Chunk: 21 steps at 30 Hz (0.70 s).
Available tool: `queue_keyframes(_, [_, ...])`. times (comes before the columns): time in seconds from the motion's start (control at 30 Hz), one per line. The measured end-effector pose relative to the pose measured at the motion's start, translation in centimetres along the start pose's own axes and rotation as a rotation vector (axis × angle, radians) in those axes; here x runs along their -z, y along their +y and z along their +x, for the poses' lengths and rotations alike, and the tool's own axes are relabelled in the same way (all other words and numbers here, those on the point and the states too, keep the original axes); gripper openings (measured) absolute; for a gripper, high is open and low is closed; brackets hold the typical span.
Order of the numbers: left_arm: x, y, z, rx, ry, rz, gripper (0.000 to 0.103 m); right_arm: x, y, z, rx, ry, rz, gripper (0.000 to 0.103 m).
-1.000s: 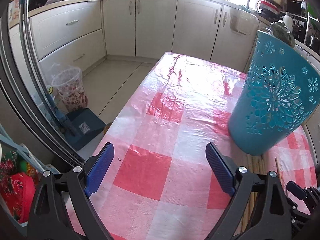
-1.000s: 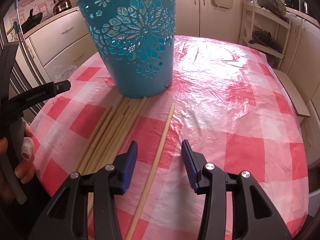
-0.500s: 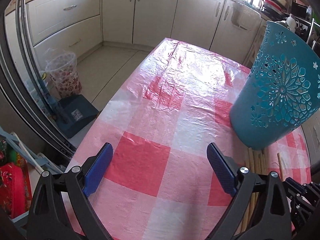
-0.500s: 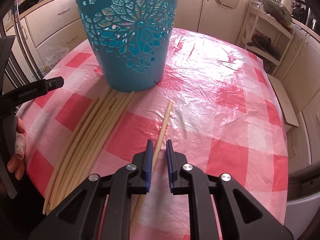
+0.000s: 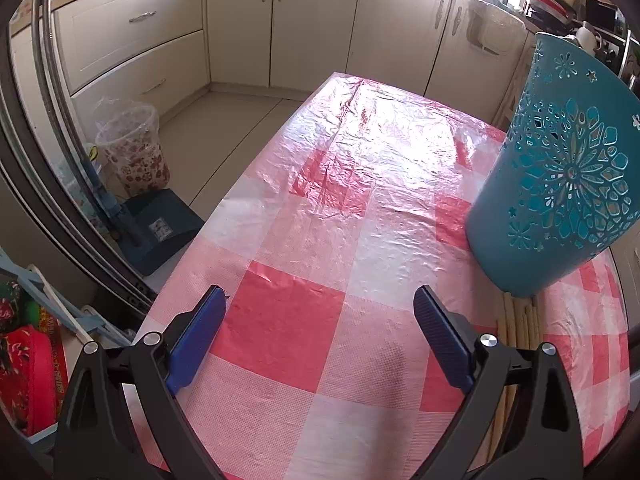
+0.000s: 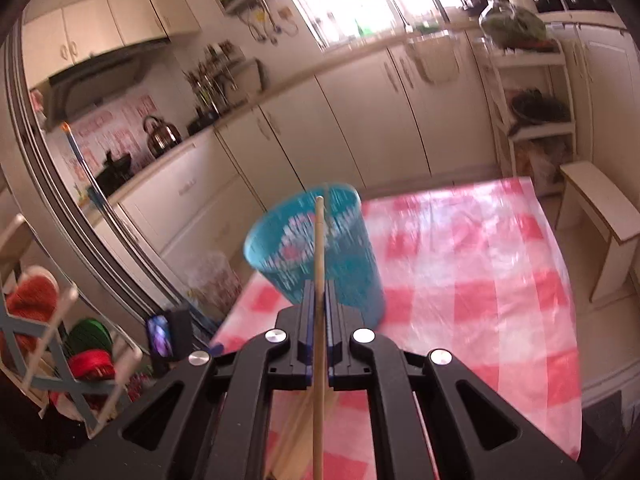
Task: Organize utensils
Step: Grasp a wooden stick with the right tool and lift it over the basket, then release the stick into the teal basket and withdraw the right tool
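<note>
My right hand-held gripper (image 6: 319, 316) is clamped on a single wooden chopstick (image 6: 319, 272), its blue pads pressed together against the stick. The chopstick runs straight ahead between them, and its far tip shows in front of the open mouth of the teal basket (image 6: 316, 248); that view is blurred, so I cannot tell whether the tip is over the rim or only lined up with it. The gripper is lifted above the tabletop (image 6: 472, 280), which is covered in a red and white checked cloth. Below my gripper, at the near edge, more pale sticks (image 6: 294, 436) lie on the cloth.

My left hand-held gripper (image 5: 320, 328) holds nothing, its blue pads (image 5: 196, 332) spread wide apart above a red square near the near-left edge of the tabletop (image 5: 312, 208). In that view the teal basket (image 5: 560, 184) stands upright on the cloth to the right and a little farther off, well apart from my left gripper. A bundle of chopsticks (image 5: 518, 320) lies on the cloth with its far ends at the basket's base, just right of my right-hand pad.

Off the table on the left, a flowered waste bin (image 5: 134, 148) and a blue dustpan (image 5: 160, 232) sit on the floor.
</note>
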<state>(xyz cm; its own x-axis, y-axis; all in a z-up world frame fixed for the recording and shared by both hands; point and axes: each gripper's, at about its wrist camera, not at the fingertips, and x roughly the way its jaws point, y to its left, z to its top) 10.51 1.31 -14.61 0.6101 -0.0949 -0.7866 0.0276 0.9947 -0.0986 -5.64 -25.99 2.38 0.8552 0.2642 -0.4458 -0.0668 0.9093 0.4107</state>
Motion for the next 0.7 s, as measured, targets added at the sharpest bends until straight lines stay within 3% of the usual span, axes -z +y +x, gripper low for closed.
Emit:
queue_keyframes(0.17, [0.0,-0.2,0.1,-0.009,0.003,0.007,0.091,-5.5,3.4,2.1,-0.023,-0.212,-0.033,0.005])
queue_keyframes(0.33, [0.0,-0.2,0.1,-0.006,0.000,0.000,0.091,-7.7,4.0,8.1,0.077,-0.272,-0.039,0.005])
queue_keyframes(0.6, [0.0,0.1,0.0,-0.001,-0.003,-0.008,0.091,-6.8,3.4,13.0,0.178,-0.126,-0.078,0.006])
queue_keyframes(0.7, [0.0,0.1,0.0,-0.002,-0.003,-0.007,0.091,-5.8,3.3,13.3,0.183,-0.078,-0.104,0.012])
